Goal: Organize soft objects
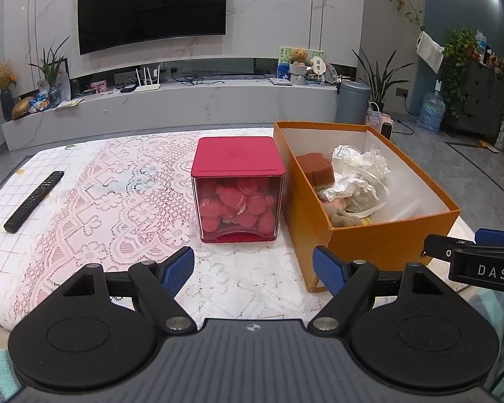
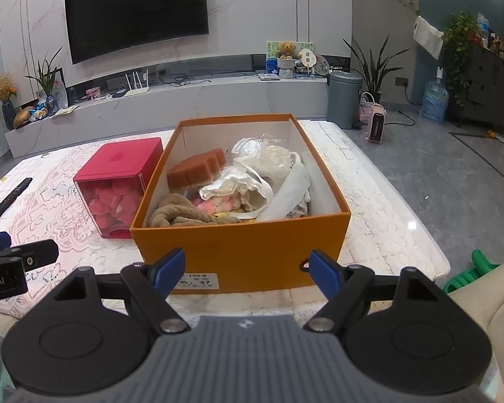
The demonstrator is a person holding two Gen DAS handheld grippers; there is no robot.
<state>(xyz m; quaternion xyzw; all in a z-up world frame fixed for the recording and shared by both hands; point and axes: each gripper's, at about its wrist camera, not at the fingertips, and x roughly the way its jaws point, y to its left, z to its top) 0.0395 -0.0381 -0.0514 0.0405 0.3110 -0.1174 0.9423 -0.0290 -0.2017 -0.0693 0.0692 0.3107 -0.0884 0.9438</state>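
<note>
An open orange shoe box (image 2: 238, 252) (image 1: 386, 238) stands on the table and holds soft things: a brown sponge (image 2: 198, 169), white plastic bags (image 2: 272, 168), a tan plush cloth (image 2: 181, 216) and a pink-and-white knit piece (image 2: 215, 205). Left of it stands a red cube container (image 1: 237, 189) (image 2: 117, 184) full of pink round puffs. My left gripper (image 1: 253, 270) is open and empty, in front of the cube. My right gripper (image 2: 247, 270) is open and empty, just before the box's near wall. The right gripper also shows in the left wrist view (image 1: 470, 252).
A black remote (image 1: 33, 201) lies on the lace tablecloth (image 1: 117, 201) at the left. The table's right edge (image 2: 420, 235) drops to a grey floor. A green object (image 2: 470, 272) and a beige sofa cushion (image 2: 487, 302) lie at the near right.
</note>
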